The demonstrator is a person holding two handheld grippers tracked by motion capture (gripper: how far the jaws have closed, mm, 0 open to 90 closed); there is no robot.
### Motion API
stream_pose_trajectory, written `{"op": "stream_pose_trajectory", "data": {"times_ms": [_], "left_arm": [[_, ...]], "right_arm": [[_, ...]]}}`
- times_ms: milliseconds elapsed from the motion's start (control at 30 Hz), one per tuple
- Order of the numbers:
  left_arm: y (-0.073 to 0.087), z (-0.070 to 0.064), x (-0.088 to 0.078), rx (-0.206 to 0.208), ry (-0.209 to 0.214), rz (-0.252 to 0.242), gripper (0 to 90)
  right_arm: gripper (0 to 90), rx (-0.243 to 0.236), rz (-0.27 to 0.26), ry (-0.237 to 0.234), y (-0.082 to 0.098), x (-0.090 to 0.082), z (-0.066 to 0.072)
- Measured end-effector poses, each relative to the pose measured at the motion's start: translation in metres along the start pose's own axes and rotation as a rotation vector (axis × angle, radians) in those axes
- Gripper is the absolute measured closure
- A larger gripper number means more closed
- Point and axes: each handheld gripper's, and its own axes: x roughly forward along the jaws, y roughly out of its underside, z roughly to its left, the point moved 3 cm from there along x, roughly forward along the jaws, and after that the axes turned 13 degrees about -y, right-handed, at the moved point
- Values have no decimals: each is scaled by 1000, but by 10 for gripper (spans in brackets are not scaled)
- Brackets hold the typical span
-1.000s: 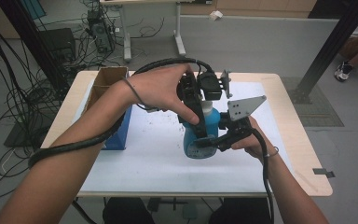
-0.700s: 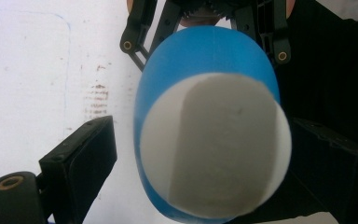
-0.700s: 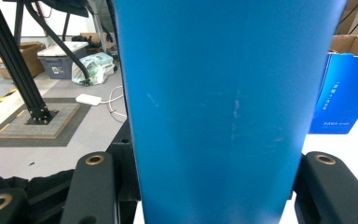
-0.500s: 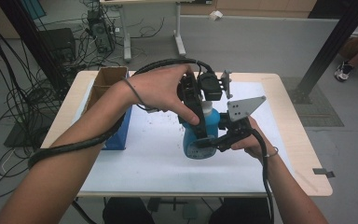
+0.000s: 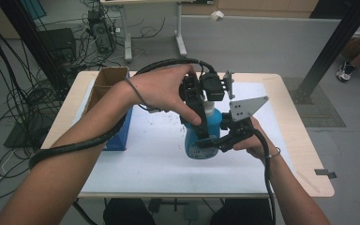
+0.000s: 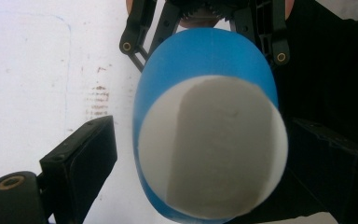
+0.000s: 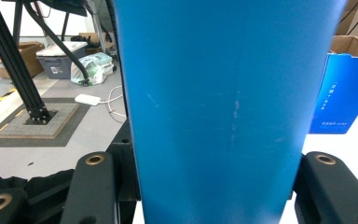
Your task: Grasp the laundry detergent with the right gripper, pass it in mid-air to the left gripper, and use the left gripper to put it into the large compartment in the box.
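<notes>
A blue bottle [image 5: 193, 143] with a white top stands on the white mat near the table's middle. My right gripper [image 5: 207, 143] comes in from the right at the bottle's lower body and is shut on it; in the right gripper view its jaws [image 7: 209, 186] press both sides of the blue wall [image 7: 214, 93]. My left gripper [image 5: 200, 125] points down over the bottle. In the left gripper view the white top [image 6: 214, 149] lies between its jaws [image 6: 205, 156], with a gap showing at the left jaw, so it is open.
An open cardboard box with a blue sleeve [image 5: 115, 93] stands at the table's left edge, also the blue side [image 7: 345, 93]. The white mat [image 5: 140, 159] covers most of the wooden table [image 5: 304, 154]. Cables and a black frame post stand beyond.
</notes>
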Motion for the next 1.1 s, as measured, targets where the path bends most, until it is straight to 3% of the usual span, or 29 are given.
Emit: {"op": "stream_pose_trajectory", "data": {"times_ms": [733, 1100], "left_arm": [[-6, -1, 4, 11, 23, 9, 200], [-6, 0, 4, -4, 28, -2, 254]], "right_arm": [[448, -5, 3, -3, -2, 1, 0], [448, -4, 5, -3, -2, 3, 0]]}}
